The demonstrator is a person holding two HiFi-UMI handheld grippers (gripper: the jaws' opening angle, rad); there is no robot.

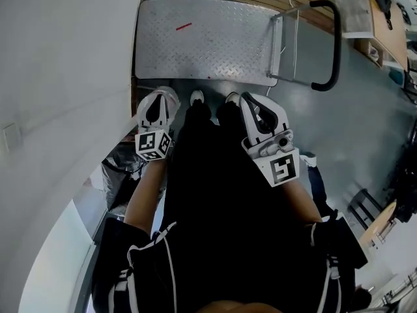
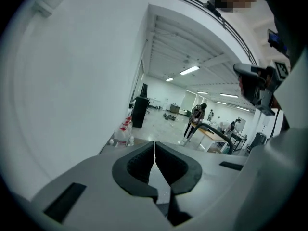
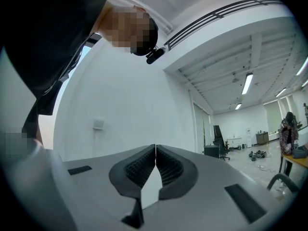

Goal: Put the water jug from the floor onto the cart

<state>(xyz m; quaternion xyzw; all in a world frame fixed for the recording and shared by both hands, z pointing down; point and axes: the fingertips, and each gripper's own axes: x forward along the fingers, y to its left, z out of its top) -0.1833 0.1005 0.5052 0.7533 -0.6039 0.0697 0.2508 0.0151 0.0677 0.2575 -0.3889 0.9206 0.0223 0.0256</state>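
Now the left gripper (image 1: 158, 95) and the right gripper (image 1: 247, 100), 2 sets of jaws closed on nothing, hang just short of the cart (image 1: 202, 38), while the water jug (image 2: 124, 131) stands on the floor (image 2: 159, 124) by the wall (image 2: 72, 81) past its far end.

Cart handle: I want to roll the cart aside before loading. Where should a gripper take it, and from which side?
Probably the straight middle of the black tubular handle of the silver diamond-plate platform cart. It is a thin round bar standing clear of the deck, so approach from the open grey floor at picture right, jaws across the tube.
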